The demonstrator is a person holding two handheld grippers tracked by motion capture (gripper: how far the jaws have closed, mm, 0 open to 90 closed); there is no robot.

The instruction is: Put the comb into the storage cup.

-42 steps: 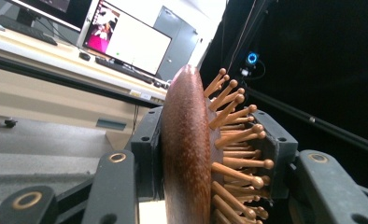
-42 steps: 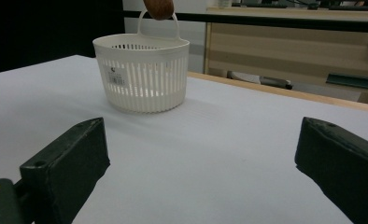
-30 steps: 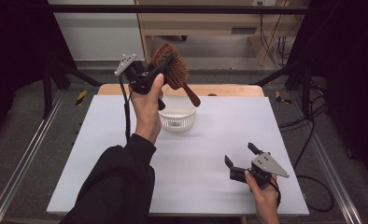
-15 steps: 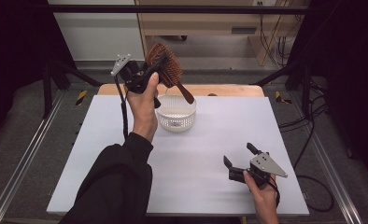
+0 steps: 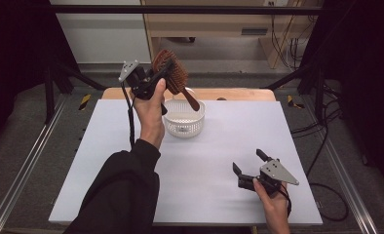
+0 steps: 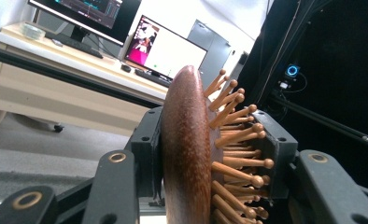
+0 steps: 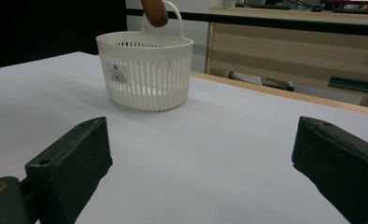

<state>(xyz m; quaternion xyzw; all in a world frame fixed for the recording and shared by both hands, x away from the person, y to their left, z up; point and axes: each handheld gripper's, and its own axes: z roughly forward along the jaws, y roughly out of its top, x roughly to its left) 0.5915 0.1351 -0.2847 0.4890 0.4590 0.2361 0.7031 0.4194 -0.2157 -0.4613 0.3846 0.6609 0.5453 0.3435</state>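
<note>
A brown wooden hairbrush (image 5: pixel 173 78) hangs in the air above the white slotted basket (image 5: pixel 183 118) at the table's back middle. My left gripper (image 5: pixel 156 80) is shut on its head, one pad on the smooth back, the other on the wooden bristles (image 6: pixel 233 140). The brush's back (image 6: pixel 187 149) fills the middle of the left gripper view. Its handle end (image 7: pixel 154 11) points down over the basket (image 7: pixel 147 70). My right gripper (image 5: pixel 248 168) rests open near the front right of the table, nothing between its jaws.
The white tabletop (image 5: pixel 107 161) spreads out around the basket. A wooden desk (image 6: pixel 56 79) with monitors stands beyond the table. Metal rails (image 5: pixel 29 165) run along both sides, and cables (image 5: pixel 326 146) lie on the floor at the right.
My left hand has lifted the brush slightly and shifted it left, tilting it more upright over the basket. The right gripper has stayed put.
</note>
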